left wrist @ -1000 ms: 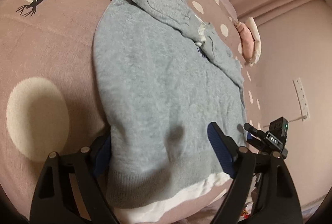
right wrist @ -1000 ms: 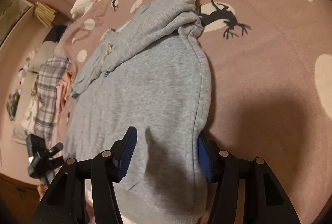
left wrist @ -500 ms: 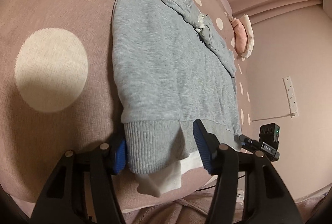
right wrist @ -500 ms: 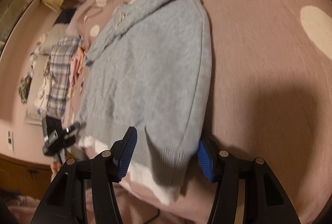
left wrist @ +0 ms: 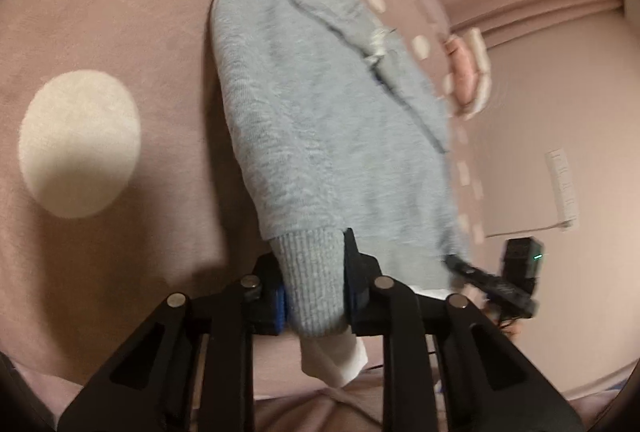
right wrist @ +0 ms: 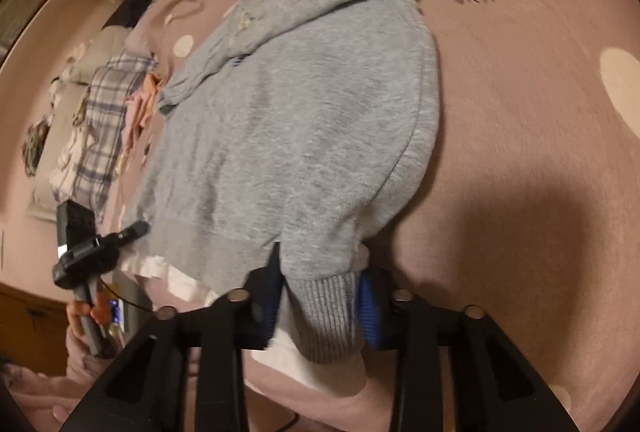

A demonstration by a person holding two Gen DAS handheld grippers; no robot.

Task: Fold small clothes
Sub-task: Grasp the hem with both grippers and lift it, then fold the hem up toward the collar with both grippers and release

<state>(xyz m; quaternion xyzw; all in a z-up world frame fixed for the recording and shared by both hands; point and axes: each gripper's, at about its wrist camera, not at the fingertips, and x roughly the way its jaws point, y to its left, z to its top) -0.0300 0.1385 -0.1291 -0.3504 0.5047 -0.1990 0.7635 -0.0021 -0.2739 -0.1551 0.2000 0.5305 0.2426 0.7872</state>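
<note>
Nearest me, my left gripper (left wrist: 314, 296) was clamped on the ribbed hem of the grey knitted sweater (left wrist: 320, 120), and my right gripper (right wrist: 320, 306) pinched the hem's other corner. Beyond, the sweater lay stretched across the pink, cream-spotted bedspread (left wrist: 120, 32).

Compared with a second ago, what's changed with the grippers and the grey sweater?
Both grippers slid back to the hem and closed: the left gripper and right gripper now each pinch a corner of the grey sweater. It stays flat on the pink bedspread.
</note>
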